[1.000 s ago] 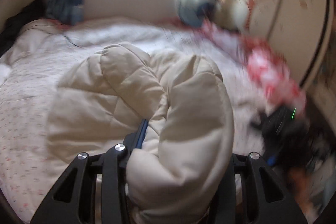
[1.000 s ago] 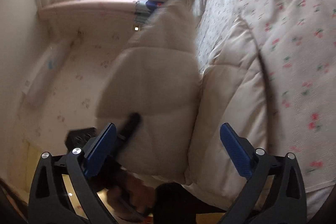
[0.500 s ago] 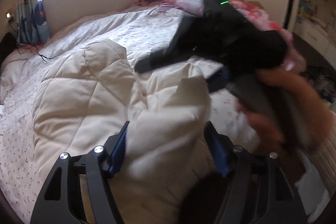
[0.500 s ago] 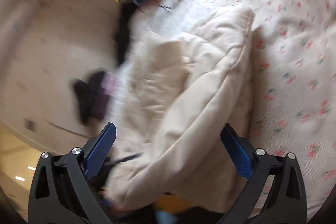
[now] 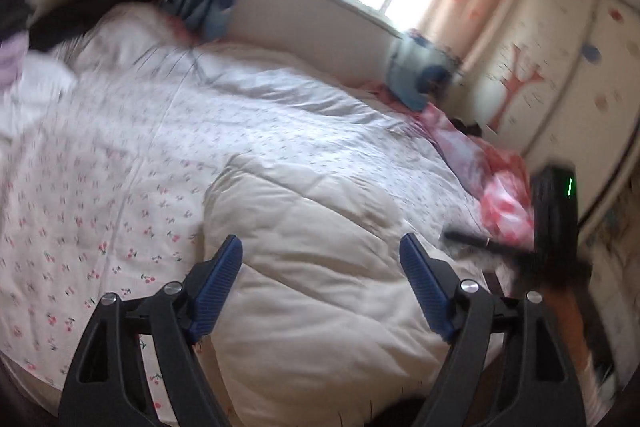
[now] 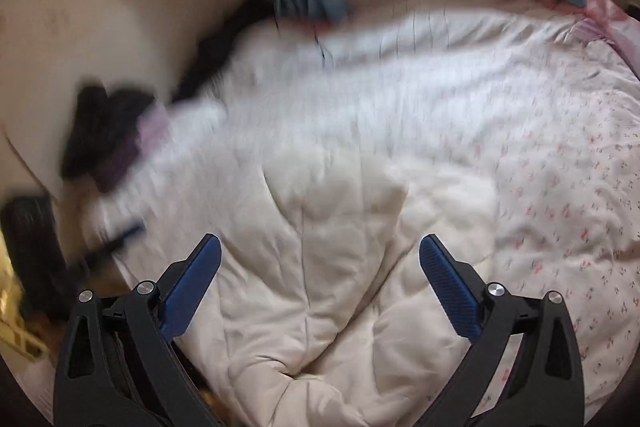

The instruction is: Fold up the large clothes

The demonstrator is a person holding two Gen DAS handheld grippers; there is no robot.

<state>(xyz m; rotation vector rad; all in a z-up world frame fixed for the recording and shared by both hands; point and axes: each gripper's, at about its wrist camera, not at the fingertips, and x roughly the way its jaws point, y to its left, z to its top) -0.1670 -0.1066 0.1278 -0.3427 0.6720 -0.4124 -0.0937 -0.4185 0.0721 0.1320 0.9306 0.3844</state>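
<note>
Cream quilted padding of a large coat [image 5: 320,267] fills the lower centre of the left wrist view, laid in a folded heap on a bedspread [image 5: 120,187] printed with small red flowers. The left gripper [image 5: 320,281] is seen at the bottom of the frame with its 2 blue pads spread wide apart, nothing clamped between them, the coat lying beyond them. At the right edge the black body of the right gripper [image 5: 554,219] is caught blurred, beside a pink and red cloth [image 5: 500,195]. In the right wrist view the coat [image 6: 320,267] again occupies the lower centre, and the right gripper [image 6: 318,265] is held over it with its pads wide apart and empty. Dark clothing [image 6: 108,135] is smeared at the left.
</note>
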